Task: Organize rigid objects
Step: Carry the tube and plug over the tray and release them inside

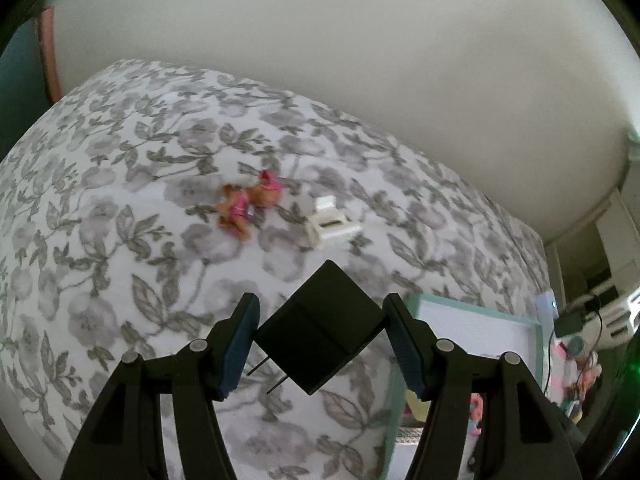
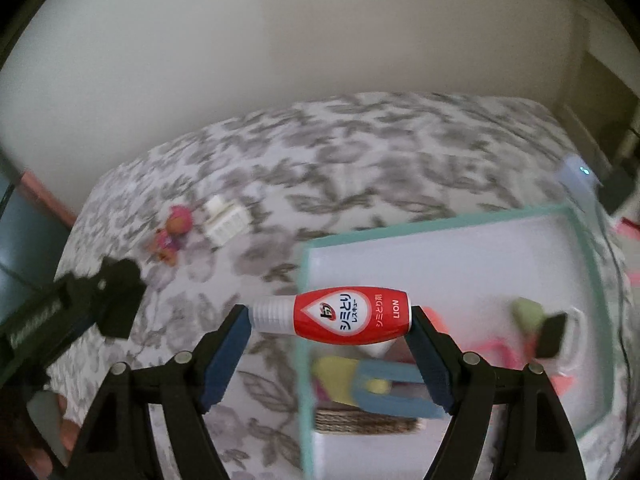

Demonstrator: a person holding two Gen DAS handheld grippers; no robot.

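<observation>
Floral-print bedcover (image 1: 120,200) lies beneath your grippers. The teal-rimmed tray (image 2: 440,222) sits at its edge. Your right gripper (image 2: 330,354) clamps the red bottle (image 2: 340,316) endwise above the tray rim; your left gripper (image 1: 320,350) clamps the black charger (image 1: 320,328) above the cover.

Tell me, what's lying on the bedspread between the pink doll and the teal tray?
A small white toy piece lies between the pink doll and teal tray, shown in both wrist views.
</observation>
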